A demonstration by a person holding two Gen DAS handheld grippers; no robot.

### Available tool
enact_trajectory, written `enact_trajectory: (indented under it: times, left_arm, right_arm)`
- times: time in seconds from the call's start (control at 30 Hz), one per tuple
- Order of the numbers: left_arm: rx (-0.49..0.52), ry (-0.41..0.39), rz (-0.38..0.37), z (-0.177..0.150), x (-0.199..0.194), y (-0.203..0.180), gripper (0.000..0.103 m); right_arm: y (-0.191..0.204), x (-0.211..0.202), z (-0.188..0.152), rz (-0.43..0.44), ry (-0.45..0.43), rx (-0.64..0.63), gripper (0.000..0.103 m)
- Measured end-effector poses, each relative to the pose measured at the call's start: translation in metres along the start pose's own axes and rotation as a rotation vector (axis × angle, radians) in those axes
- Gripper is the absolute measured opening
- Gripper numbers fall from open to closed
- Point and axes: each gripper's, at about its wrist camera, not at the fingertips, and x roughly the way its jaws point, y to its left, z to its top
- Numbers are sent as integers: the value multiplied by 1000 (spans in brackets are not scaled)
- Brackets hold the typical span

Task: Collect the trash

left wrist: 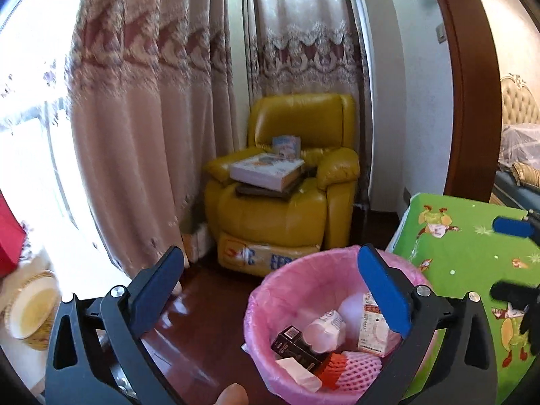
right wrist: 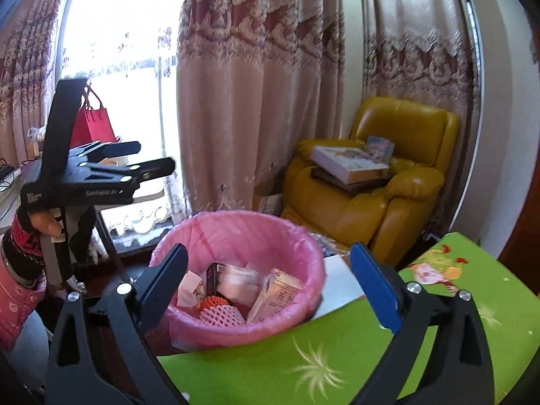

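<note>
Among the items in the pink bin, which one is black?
The small box, lying left of the white cup in the bin. The carton is pale with red print; the foam nets are pink and orange.

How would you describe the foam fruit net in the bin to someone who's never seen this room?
Find the yellow armchair by the curtains; in front of it stands a bin with a pink liner, beside the green table. Inside, at the near edge, lies the foam fruit net: pink-white honeycomb mesh with an orange-red end, unlike the printed cartons and the black box around it.
</note>
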Motion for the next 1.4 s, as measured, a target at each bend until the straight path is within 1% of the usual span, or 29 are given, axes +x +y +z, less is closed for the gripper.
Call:
enact_trajectory:
  times: [0.07,0.17,0.3,0.4,0.5,0.6,0.7,0.77,0.87,0.97,1.17,1.4]
  left_arm:
    - [-19,-34,-5,3,-21,3,97]
    - [-62,-58,-4,11,-43,8,97]
    - [-108,-107,5,18,-82,10,97]
    - [-122,-98,4,9,-102,4,97]
    - [-107,-61,48,-7,-114,-10,97]
    - [-108,-26,70,-29,-125,-19,97]
    - [-96,7,62,-47,-132,-27,97]
    - [-68,28,70,-58,-135,-33,97]
    - [-64,65,37,-72,-136,-39,97]
    - [-71,78,22,-83,-137,-43,97]
    - [-74,83,6,-87,-135,-50,97]
    - [-71,67,-1,-88,-137,-54,97]
  right_arm:
    - [2,-16,11,-20,-26,-9,95]
    - [2,-42,24,-45,-71,-5,98]
    - [6,-69,28,-79,-95,9,98]
    - [9,-82,16,-83,-91,46,98]
    - [14,-87,-2,-89,-62,75,98]
    - [18,-89,-19,-86,-42,96,98]
    - [22,-89,-35,-94,-13,104,98]
    - [25,-88,-41,-105,4,106,98]
    - [28,-85,-48,-99,18,116,98]
    - [31,-80,-53,-109,36,110,98]
    - [38,-71,-61,-112,64,100,98]
    - [44,-71,-63,-134,47,85,98]
